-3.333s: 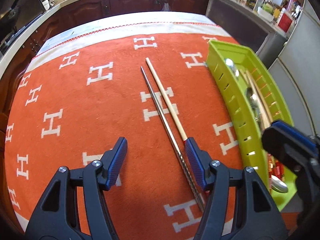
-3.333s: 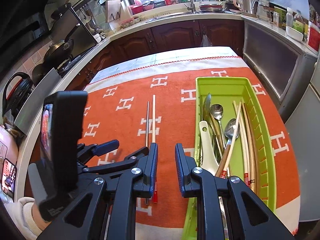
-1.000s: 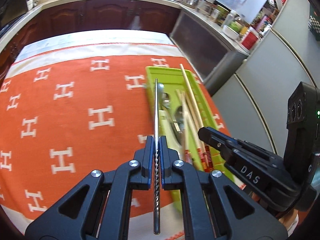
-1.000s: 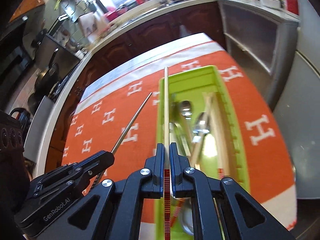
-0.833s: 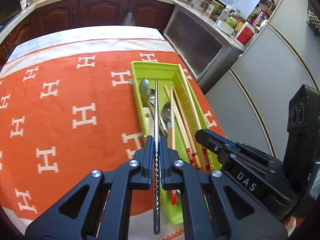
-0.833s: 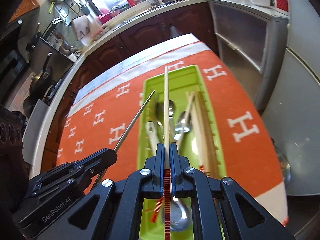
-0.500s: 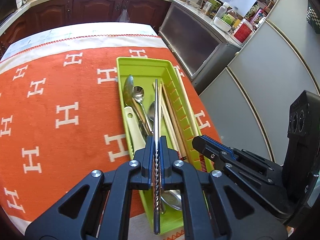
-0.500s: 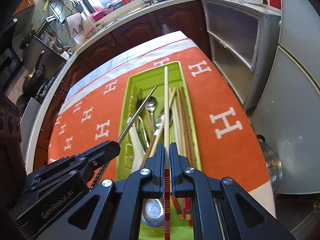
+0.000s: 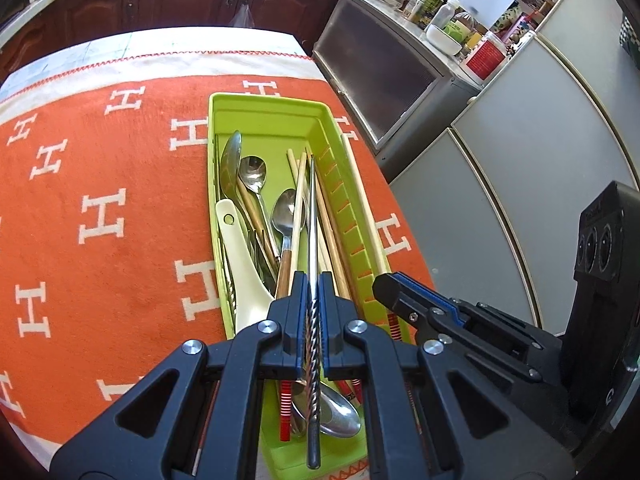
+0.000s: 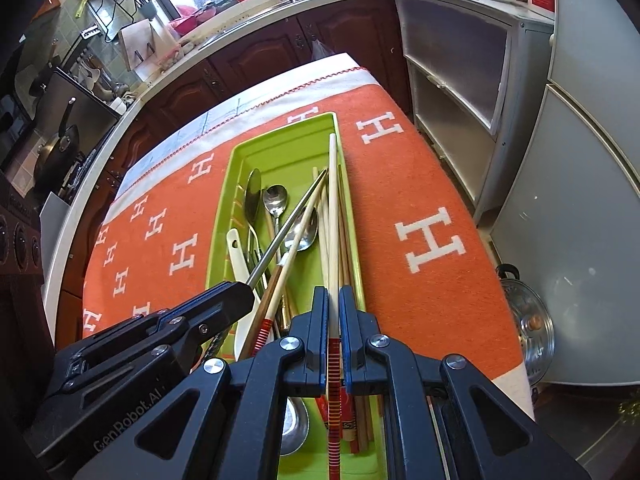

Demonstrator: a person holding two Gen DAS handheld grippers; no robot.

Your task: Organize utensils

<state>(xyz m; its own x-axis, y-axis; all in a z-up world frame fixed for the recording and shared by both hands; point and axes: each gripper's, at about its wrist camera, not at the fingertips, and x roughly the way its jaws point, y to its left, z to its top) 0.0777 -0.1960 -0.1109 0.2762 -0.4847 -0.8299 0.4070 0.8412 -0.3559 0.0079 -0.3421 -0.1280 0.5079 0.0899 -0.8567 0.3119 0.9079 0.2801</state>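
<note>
Two chopsticks are mid-delivery: left gripper clamps the metal chopstick, right gripper the wooden chopstick, both seemingly hovering over the green tray mid-frame, so next up's lowering and releasing.

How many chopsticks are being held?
2: a metal chopstick in the left hand-held gripper, a wooden chopstick in the right hand-held gripper, both over the green tray.

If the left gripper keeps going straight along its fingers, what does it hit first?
Probably the utensils in the green tray. The left gripper, shut on the metal chopstick, points down into it; the chopstick's tip would likely meet the wooden chopsticks first, though depth is hard to judge.
</note>
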